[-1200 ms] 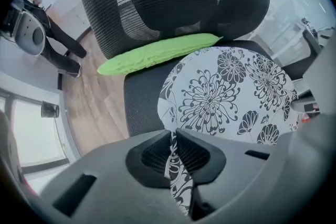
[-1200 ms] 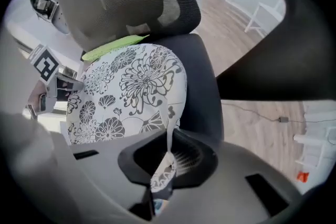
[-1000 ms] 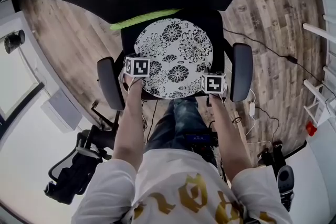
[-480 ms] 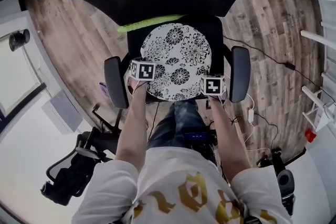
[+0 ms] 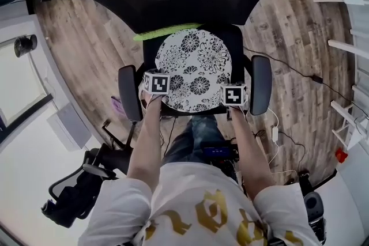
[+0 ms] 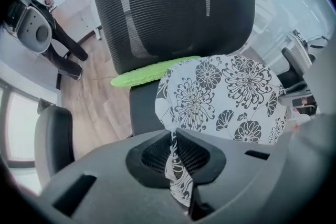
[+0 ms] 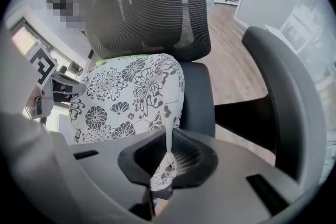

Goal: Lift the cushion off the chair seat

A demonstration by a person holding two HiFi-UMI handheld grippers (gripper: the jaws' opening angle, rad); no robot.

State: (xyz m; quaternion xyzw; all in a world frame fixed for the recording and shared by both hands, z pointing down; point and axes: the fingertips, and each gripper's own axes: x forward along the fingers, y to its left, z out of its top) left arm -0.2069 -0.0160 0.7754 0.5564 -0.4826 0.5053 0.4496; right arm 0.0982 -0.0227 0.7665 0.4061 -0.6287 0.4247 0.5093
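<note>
The round white fabric cushion with black flower print is pinched at its near rim by both grippers. In the left gripper view, the left gripper has its jaws almost together, and a fold of the printed cloth is squeezed between its ribbed black fingers. The right gripper is closed the same way on a twist of the rim, its fingers pressing from either side.

From both pairs of fingers the cushion spreads away toward the black mesh backrest, over the black chair seat. Its far rim is near a lime-green strip at the back of the seat. Whether that far rim touches the seat cannot be told.

Being round, the cushion has no long axis. What matters is the line between the two grips, which runs side to side along the near rim, between the padded black armrests. Neither hand is nearer. The bulk hangs beyond the fingers, so the lift probably needs an even rise to clear the far rim.
</note>
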